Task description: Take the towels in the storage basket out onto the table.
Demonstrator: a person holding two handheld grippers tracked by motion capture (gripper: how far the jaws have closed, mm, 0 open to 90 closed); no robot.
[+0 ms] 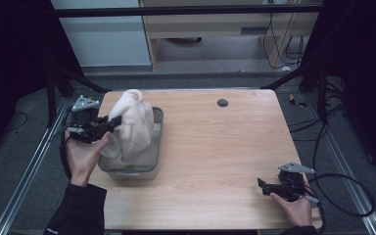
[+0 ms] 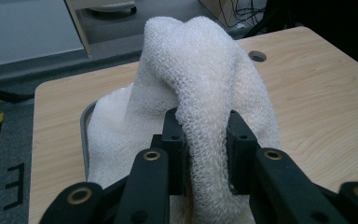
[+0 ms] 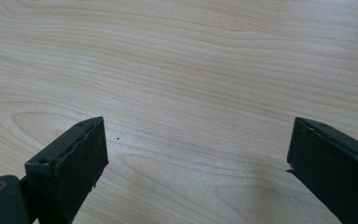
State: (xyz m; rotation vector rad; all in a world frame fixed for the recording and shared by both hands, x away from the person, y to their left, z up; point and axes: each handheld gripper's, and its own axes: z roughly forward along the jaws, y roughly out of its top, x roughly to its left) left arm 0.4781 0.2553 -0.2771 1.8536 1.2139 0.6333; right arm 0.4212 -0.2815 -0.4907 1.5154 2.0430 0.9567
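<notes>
A white knitted towel (image 1: 133,123) rises out of a grey plastic tub (image 1: 157,147) at the table's left side. My left gripper (image 1: 111,122) is shut on a thick fold of it, holding it up above the tub. In the left gripper view the towel (image 2: 205,84) bulges up between the two black pads (image 2: 173,135), and its lower part still hangs down into the tub (image 2: 85,135). My right gripper (image 1: 263,186) rests near the table's front right corner, held by a hand. Its jaws stand wide apart over bare wood, with nothing between the fingers (image 3: 77,163).
The wooden table (image 1: 215,147) has a small dark cable hole (image 1: 222,103) near its far edge. Metal rails (image 1: 24,176) run along both sides of the table. Cables (image 1: 342,186) trail on the floor at the right.
</notes>
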